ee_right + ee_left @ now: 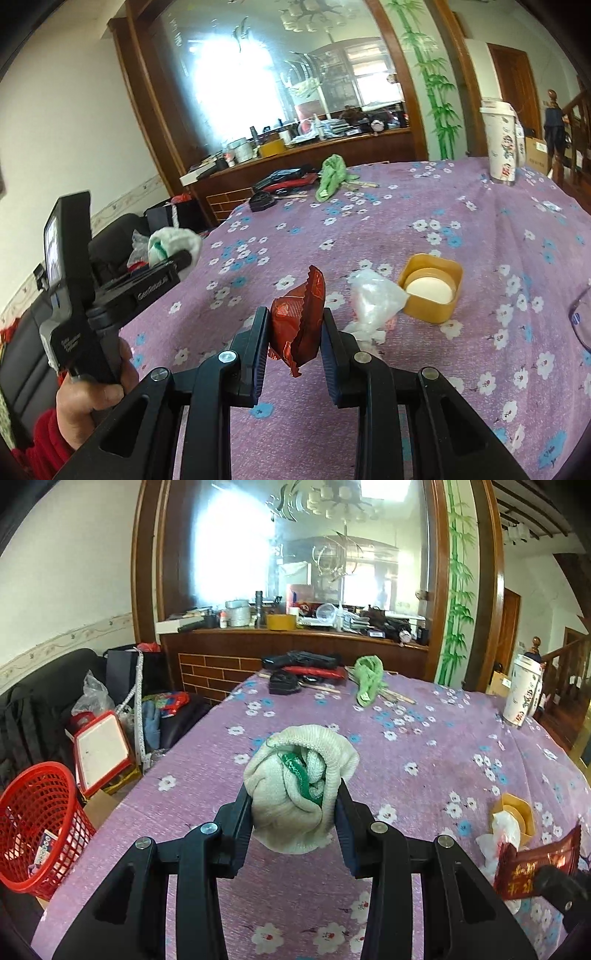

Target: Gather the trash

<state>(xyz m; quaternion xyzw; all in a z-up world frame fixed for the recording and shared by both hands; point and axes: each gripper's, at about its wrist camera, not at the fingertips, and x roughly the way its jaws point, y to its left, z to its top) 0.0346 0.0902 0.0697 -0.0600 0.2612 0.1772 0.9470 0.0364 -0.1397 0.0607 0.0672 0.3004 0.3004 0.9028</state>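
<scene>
Above the surface [424, 775], the left gripper [293, 808] pinches a balled cloth [295, 786] and the right gripper [295, 332] a slick, seemingly thinly caught red wrapper [301, 325] that could slip before the red basket [37, 823].

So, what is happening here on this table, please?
A person is clearing trash with two handheld grippers. The left gripper is shut on a balled white cloth, held above the purple tablecloth. The right gripper is shut on a red wrapper. A red basket stands beside the table. Crumpled plastic and a yellow lid remain on the table.
</scene>
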